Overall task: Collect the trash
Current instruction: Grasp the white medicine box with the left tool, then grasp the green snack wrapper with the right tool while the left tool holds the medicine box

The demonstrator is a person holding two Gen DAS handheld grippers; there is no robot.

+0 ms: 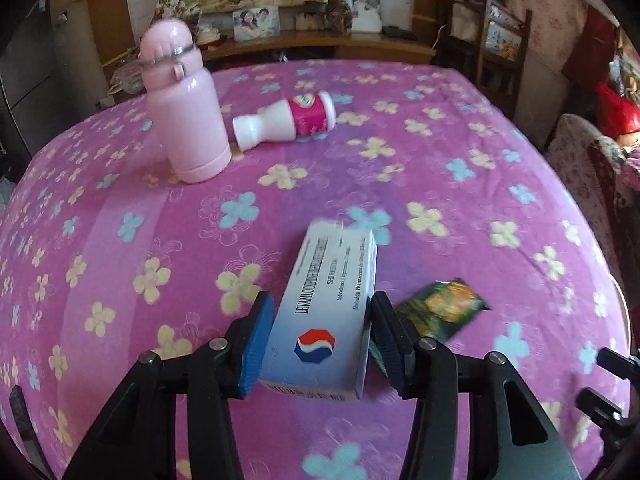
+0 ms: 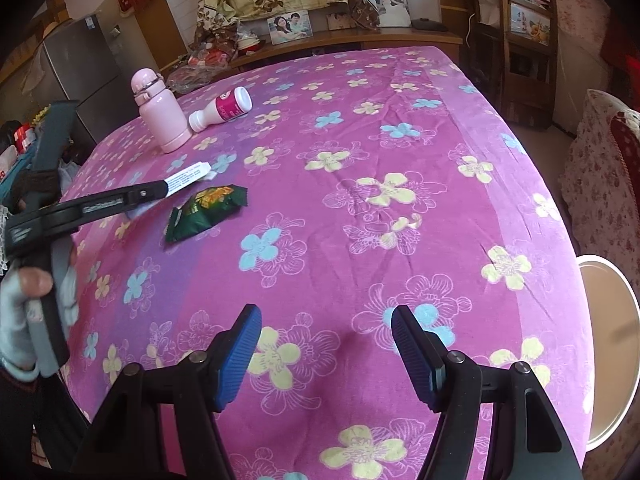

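My left gripper [image 1: 318,312] is shut on a white and blue medicine box [image 1: 332,300] and holds it just above the pink flowered tablecloth [image 1: 440,200]. The box also shows in the right wrist view [image 2: 188,174], held by the left gripper [image 2: 160,190]. A green snack wrapper [image 1: 440,308] lies just right of the box; it also shows in the right wrist view [image 2: 204,210]. A white bottle with a pink label [image 1: 288,120] lies on its side at the far left [image 2: 222,109]. My right gripper [image 2: 326,320] is open and empty above the near cloth.
A pink flask [image 1: 184,108] stands upright next to the lying bottle [image 2: 158,110]. A white round bin [image 2: 612,344] sits off the table's right edge. Chairs [image 2: 516,36] stand at the far right, and a shelf with photos [image 2: 290,26] runs behind the table.
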